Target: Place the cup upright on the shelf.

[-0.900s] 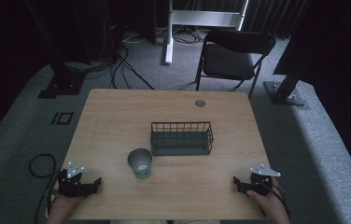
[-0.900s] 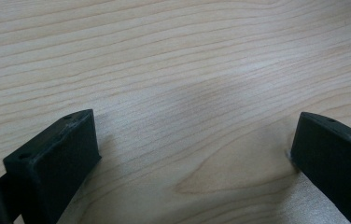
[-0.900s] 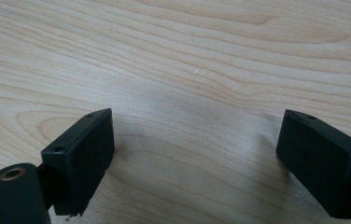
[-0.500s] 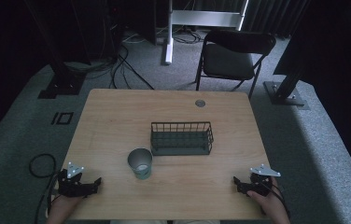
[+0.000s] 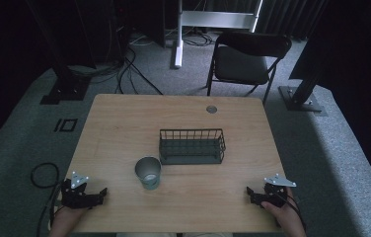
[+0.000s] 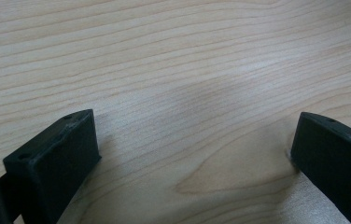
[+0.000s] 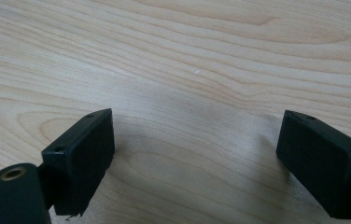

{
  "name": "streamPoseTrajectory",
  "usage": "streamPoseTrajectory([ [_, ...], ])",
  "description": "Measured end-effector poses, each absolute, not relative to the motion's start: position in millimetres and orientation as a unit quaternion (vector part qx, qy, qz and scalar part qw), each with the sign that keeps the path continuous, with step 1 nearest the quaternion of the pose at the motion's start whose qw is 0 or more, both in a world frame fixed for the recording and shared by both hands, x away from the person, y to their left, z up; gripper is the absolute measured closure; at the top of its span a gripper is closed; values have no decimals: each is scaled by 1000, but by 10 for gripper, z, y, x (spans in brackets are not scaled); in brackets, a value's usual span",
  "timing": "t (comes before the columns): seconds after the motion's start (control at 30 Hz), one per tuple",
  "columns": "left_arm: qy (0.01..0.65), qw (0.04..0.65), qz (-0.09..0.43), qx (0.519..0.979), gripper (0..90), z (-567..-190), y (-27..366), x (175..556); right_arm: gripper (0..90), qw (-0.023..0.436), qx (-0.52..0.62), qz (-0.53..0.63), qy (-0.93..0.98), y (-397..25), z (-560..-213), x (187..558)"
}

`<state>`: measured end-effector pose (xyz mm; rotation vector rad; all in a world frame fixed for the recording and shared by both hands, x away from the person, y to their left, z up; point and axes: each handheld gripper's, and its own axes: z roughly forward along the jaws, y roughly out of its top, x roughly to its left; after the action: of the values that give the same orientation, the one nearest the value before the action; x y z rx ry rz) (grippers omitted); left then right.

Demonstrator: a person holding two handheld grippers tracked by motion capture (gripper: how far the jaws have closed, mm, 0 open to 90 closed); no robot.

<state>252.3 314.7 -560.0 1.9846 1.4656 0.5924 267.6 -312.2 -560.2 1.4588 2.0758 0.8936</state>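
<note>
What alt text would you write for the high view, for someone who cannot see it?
A person's hands rest a black left tool and right tool on a wooden table's near corners. A metal cup stands just in front of a dark wire basket at mid-table.

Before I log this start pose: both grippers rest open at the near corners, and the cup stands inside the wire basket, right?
Not quite. In the high view the cup stands on the table outside the wire basket, at its near-left corner. Left gripper and right gripper do rest open.

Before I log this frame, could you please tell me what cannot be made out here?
- Cup, high view: too small and dim to tell what it holds.
- Wire basket, high view: its floor is too dim behind the mesh to judge.
- Person, high view: forearms cut off by the bottom edge.
</note>
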Motion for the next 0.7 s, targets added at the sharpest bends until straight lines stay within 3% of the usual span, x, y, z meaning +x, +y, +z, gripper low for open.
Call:
streamPoseTrajectory([
  [0.7,551,298,223,747,15,-5600,3147,2523,111,209,488,349,773,-2774,-5463,2713],
])
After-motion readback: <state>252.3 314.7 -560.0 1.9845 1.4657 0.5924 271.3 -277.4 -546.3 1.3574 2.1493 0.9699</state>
